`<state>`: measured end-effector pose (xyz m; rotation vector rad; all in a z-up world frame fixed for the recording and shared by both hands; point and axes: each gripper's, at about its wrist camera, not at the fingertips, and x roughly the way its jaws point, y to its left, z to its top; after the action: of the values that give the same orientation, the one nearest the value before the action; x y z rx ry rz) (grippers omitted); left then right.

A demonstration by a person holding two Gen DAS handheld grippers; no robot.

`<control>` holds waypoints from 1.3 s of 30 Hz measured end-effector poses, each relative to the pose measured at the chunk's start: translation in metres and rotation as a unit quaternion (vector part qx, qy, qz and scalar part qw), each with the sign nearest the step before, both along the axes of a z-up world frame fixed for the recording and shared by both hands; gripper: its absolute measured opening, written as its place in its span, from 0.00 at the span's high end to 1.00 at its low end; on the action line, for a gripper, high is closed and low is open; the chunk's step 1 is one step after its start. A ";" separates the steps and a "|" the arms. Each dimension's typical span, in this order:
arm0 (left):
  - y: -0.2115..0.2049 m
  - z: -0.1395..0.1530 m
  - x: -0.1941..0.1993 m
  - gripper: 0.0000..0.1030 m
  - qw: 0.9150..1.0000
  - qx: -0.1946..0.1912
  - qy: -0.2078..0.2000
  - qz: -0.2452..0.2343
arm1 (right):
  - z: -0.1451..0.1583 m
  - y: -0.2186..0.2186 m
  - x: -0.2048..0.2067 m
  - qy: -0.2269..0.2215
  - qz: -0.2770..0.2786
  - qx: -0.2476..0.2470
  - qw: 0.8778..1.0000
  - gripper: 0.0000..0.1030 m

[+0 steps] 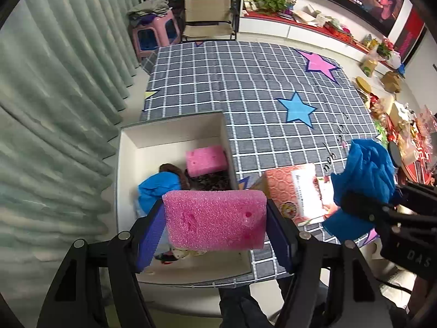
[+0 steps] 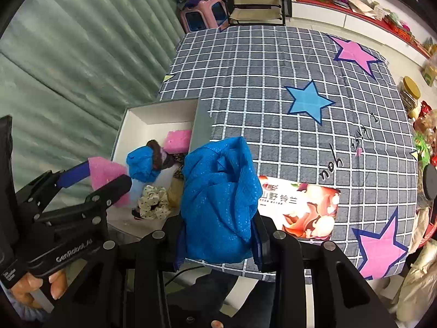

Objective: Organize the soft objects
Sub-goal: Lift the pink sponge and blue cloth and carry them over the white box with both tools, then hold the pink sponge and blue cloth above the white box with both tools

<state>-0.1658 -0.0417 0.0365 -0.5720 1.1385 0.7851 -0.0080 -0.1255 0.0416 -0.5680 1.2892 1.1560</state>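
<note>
My left gripper (image 1: 215,225) is shut on a pink sponge block (image 1: 215,220), held above the near end of the open white box (image 1: 128,147). In the right wrist view that sponge (image 2: 105,176) shows between the left gripper's fingers (image 2: 79,176) at the left. My right gripper (image 2: 218,235) is shut on a crumpled blue cloth (image 2: 218,199), held over the table edge beside the box (image 2: 155,114). From the left wrist view the same cloth (image 1: 363,180) hangs at the right. Inside the box lie another pink sponge (image 1: 206,160), a blue cloth (image 1: 158,188) and scrunchies (image 2: 153,202).
A checked tablecloth with stars (image 1: 259,82) covers the table. A flat printed carton (image 2: 300,210) lies near the front edge. Green curtains (image 1: 54,109) hang at the left. A folding chair (image 1: 209,16) and a pink stool (image 1: 155,35) stand beyond the table; clutter (image 1: 396,120) lines the right side.
</note>
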 end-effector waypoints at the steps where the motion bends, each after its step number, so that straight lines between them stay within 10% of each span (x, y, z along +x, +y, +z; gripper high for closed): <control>1: 0.001 0.000 -0.002 0.29 1.000 0.001 0.001 0.003 | 0.000 0.001 -0.003 -0.001 0.003 0.001 1.000 0.63; 39: 0.013 0.004 -0.035 0.29 0.999 0.015 -0.008 0.028 | 0.012 0.038 -0.051 -0.011 0.074 0.027 0.997 0.63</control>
<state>-0.2006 -0.0289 0.0408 -0.5868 1.0979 0.8439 -0.0591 -0.0873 0.0537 -0.6436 1.2092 1.2980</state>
